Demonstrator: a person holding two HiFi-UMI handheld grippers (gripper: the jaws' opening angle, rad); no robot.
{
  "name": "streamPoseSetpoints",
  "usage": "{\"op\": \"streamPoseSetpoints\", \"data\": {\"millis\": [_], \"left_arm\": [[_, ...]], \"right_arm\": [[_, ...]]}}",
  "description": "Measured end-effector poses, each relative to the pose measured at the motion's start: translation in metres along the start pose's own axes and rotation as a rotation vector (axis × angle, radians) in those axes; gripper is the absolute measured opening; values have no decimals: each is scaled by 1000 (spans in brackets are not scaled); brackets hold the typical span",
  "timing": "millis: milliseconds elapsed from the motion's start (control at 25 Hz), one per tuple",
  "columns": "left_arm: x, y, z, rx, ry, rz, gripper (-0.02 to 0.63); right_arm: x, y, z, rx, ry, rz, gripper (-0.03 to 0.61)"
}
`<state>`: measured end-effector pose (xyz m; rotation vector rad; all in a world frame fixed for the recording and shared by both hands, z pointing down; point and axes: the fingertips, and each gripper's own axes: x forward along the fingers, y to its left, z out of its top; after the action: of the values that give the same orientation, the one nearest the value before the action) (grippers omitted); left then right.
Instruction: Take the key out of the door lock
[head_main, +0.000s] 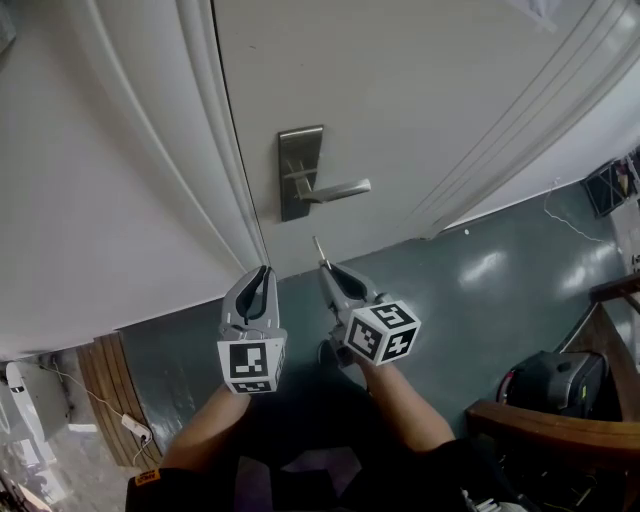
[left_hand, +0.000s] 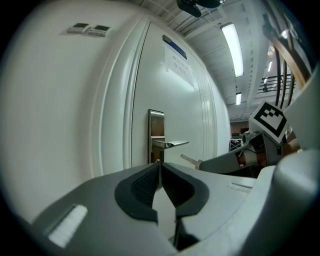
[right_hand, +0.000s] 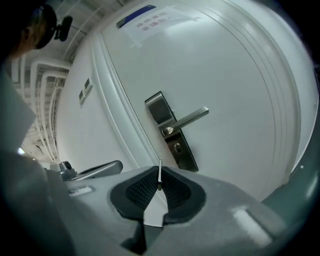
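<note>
Key (head_main: 319, 250), pinched by right gripper (head_main: 326, 268), seems clear of lock (head_main: 299, 160) at twelve o'clock (left gripper (head_main: 263, 272) pressed together, empty): hold firm, withdraw straight.

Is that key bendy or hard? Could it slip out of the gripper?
Probably hard: the key sticks straight out of the right gripper without drooping. It looks thin and small, so it's likely light. It might twist or slip, since the gripper pinches only one end and bare metal tends to be smooth.
</note>
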<state>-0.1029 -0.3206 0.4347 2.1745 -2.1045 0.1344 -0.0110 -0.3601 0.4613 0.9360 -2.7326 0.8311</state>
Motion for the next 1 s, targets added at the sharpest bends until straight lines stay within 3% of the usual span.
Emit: {"op": "streamPoseSetpoints", "data": {"millis": [240,520,720,1000], "left_arm": [[-21,4,-7,-4,15,-78,18],[-44,-10,-1,-31,-9,-217,18],[-68,-32,18,-48,-42,-275,18],[-103,-53,20,-23,-44,-265,18]], "right_arm": [[-32,19,-7,-121,-47,-158,15],[-70,43,-12,-171,-112,-291,15],[-102,54,-12,-204,-151,-336,15],[-152,77,-18,-281,-198,-348,15]]}}
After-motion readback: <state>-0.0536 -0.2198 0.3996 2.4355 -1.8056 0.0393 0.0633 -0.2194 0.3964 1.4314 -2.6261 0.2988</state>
